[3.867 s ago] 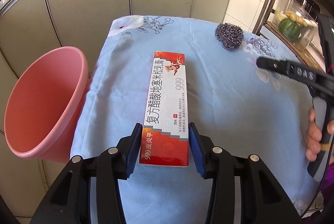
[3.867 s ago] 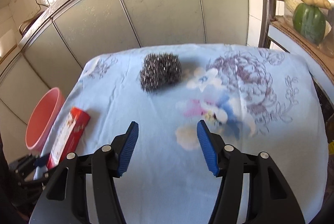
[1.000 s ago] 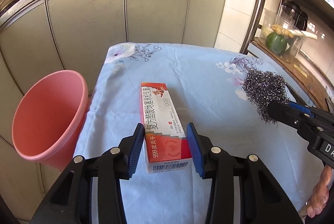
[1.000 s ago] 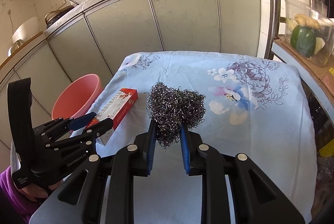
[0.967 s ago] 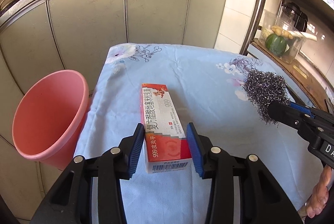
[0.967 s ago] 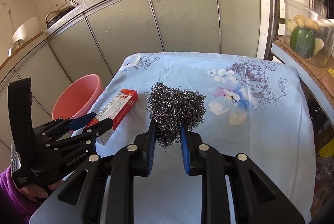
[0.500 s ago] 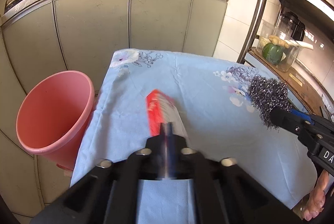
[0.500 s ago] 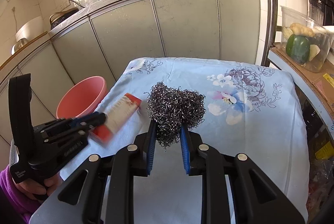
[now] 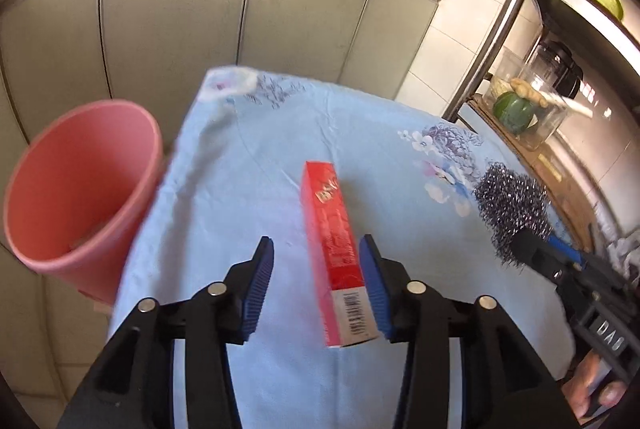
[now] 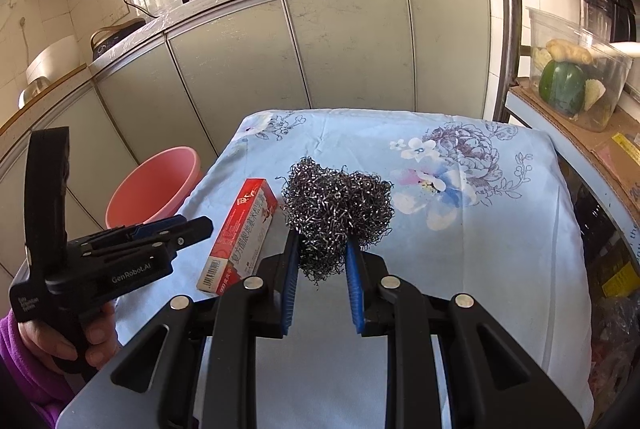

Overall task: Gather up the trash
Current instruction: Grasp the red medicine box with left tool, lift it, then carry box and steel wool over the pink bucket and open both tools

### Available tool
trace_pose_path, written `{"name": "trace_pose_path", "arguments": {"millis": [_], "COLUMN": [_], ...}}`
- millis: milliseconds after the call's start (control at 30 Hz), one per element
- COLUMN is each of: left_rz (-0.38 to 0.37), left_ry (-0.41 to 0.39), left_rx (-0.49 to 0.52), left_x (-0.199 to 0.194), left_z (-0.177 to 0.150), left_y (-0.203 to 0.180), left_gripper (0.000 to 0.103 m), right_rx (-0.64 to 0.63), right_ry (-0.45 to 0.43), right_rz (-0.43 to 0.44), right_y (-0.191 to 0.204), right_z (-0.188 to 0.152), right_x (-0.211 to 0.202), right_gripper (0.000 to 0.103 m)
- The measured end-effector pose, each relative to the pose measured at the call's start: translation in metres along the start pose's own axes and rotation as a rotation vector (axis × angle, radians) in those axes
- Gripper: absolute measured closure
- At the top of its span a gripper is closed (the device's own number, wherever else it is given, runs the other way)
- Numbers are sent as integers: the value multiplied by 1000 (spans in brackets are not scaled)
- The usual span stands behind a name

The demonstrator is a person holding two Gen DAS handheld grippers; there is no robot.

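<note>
1. A pink bin [image 9: 80,189] stands at the far left, off the table's left edge, its open mouth tilted toward the camera; the right wrist view shows it [image 10: 154,185] beyond the left gripper.
2. The left gripper [image 9: 316,281] has its jaws spread wide. Its left pad is well clear of the box, while its right pad lies right against the box's near end; real contact there cannot be told.
3. The red carton [image 9: 338,249] lies on the blue floral cloth [image 9: 248,157], turned up on a narrow side. Its long axis runs away from the camera, leaning slightly left. The barcode end points back toward the gripper, the red end toward the cabinets. In the right wrist view the carton [image 10: 240,233] lies just left of the scourer.
4. The steel wool scourer [image 10: 338,213] is pinched between the narrowed blue pads of the right gripper [image 10: 322,287]; whether it is clear of the cloth cannot be told. In the left view it [image 9: 510,203] shows at the right.
5. A clear container [image 10: 576,69] of vegetables sits on the shelf at far right.
</note>
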State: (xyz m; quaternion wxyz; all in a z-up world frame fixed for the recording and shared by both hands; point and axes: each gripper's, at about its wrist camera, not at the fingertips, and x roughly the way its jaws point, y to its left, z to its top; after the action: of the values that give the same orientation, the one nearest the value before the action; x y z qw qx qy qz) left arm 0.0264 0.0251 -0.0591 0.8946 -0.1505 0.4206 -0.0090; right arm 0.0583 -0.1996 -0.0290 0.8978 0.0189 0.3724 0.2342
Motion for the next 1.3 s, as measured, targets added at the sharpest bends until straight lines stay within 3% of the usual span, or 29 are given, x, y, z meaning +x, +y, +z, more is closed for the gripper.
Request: {"name": "trace_pose_path", "arguments": {"millis": [100, 400, 467, 533, 567, 1300], "left_rz": [-15, 64, 77, 87, 88, 177], "left_ry": [49, 88, 82, 83, 80, -129], "left_rx": [-17, 61, 76, 90, 98, 35], "left_x": [12, 38, 39, 41, 40, -18], "left_z": [3, 6, 7, 7, 7, 8], "left_y": [-6, -26, -26, -25, -25, 2], "left_gripper": [56, 57, 62, 78, 78, 79], "right_rx": [16, 24, 18, 16, 13, -76], "right_ry": [-3, -18, -27, -29, -28, -60], "right_rz": [-5, 5, 1, 7, 10, 26], "right_y": [-6, -13, -11, -9, -8, 22], "right_z": [-2, 7, 9, 11, 12, 22], "right_x": [-2, 9, 11, 14, 16, 17], "right_gripper": [80, 80, 80, 81, 81, 80]}}
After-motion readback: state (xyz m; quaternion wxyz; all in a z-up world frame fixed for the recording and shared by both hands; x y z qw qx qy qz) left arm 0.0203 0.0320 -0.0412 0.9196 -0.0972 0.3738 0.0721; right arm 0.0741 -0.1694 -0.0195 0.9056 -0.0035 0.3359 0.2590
